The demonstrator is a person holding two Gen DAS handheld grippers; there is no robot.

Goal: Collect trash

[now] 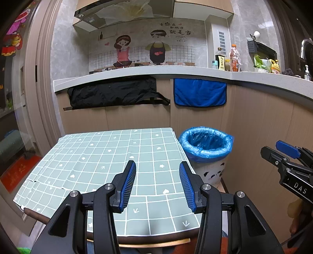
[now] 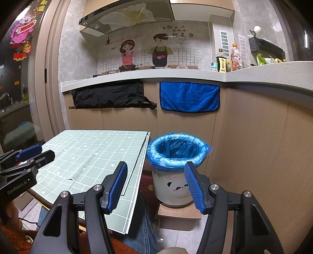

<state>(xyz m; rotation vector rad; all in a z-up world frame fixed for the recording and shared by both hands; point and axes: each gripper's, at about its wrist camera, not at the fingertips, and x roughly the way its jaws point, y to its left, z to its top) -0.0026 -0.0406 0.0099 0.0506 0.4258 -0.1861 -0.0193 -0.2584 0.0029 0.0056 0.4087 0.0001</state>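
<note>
Left tongs (image 1: 157, 182) agape, empty; right tongs (image 2: 156, 184) likewise, seemingly level.

A pale countertop (image 1: 176, 71) tops wood-tone cabinets (image 1: 254, 125), beneath grey wall tiles (image 1: 64, 48) and a range hood (image 1: 121, 11).

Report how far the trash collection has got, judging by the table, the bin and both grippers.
Done: the checked tablecloth shows no trash. In hand: nothing; the left hand-held gripper and right hand-held gripper are both open and empty. Left: unclear; the blue-lined bin stands beside the table, its contents not discernible.
</note>
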